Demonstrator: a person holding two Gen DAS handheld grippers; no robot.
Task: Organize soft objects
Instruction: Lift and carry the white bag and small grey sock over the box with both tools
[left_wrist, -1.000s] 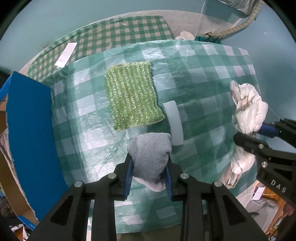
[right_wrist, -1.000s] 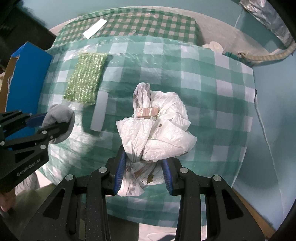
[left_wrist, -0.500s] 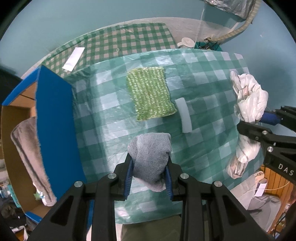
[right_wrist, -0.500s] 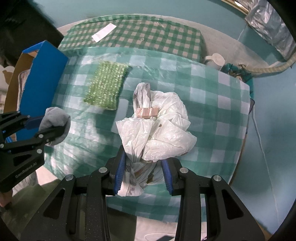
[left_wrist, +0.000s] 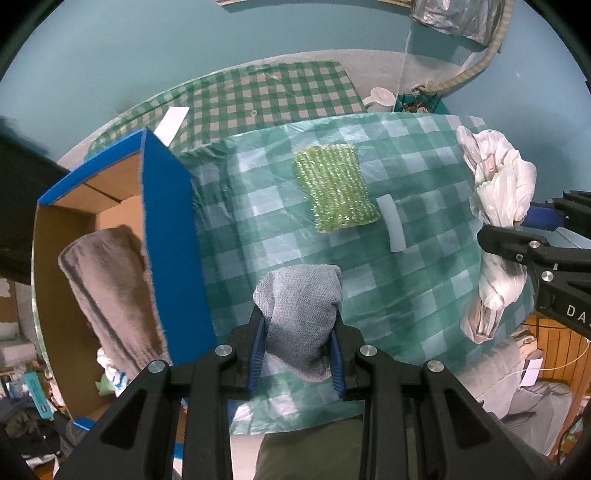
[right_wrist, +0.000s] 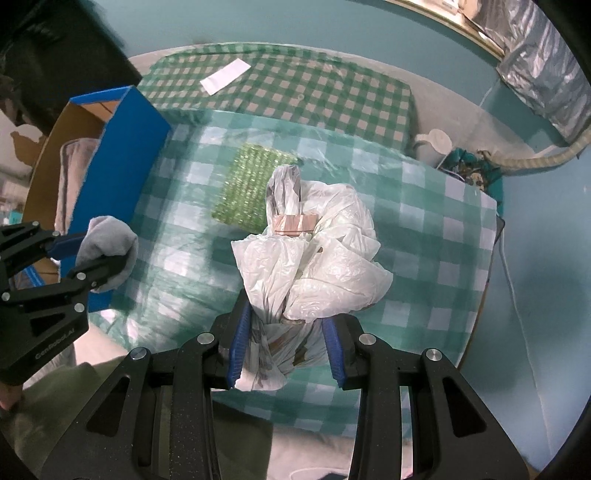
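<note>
Parts are hard to read: the box's (left_wrist: 173, 236) far end is cut off by the picture edge, clutter beside it blurs together, and the bag's (right_wrist: 314, 258) contents stay hidden behind crumpled white plastic. The blue cardboard box stands open just beside the bench (left_wrist: 424, 295), at its left edge. Inside lies a brown towel (left_wrist: 107, 291); small items under its near end cannot be made out. The left tongs (left_wrist: 297, 349) grip a grey cloth (left_wrist: 303, 317), held above the bench near the box. The right tongs (right_wrist: 284, 347) grip the bag above the bench. A green scrubber (left_wrist: 334, 190) and a white strip (left_wrist: 393, 223) lie on the bench's checked cover.
</note>
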